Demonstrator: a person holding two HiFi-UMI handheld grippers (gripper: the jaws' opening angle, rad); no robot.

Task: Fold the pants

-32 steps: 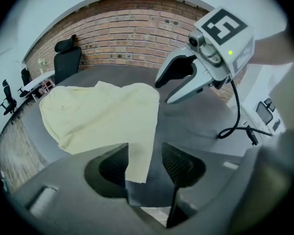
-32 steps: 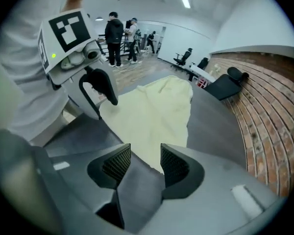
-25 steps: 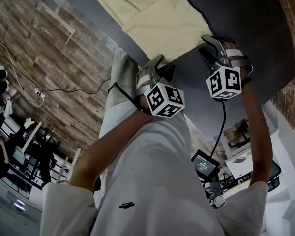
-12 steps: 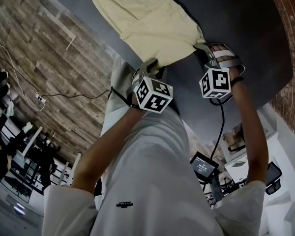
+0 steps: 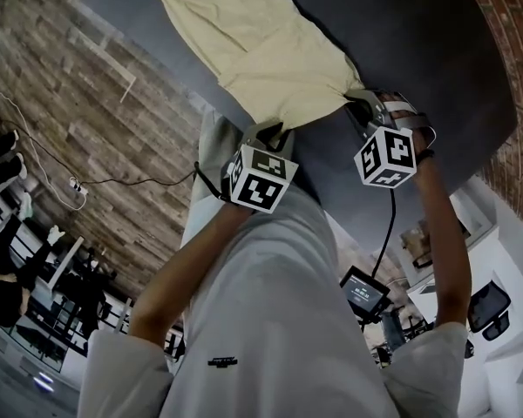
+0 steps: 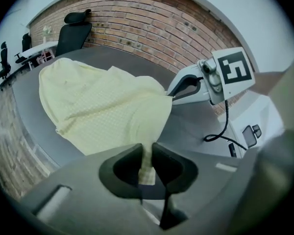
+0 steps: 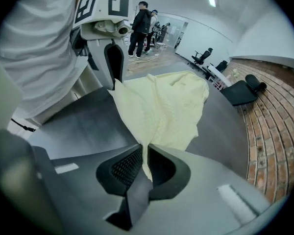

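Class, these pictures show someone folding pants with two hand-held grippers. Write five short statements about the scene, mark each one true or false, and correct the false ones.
1. The left gripper is shut on the pale yellow pants. True; its jaws have just been closing on a corner of the cloth.
2. The right gripper is open and empty. False: its jaws, which have just been closing, pinch the pants too.
3. Most of the pants rests on a dark grey table. True.
4. The wall behind the table is green tile. False: it is a red brick wall.
5. The pants are folded into a neat square. False: they lie loose and rumpled.
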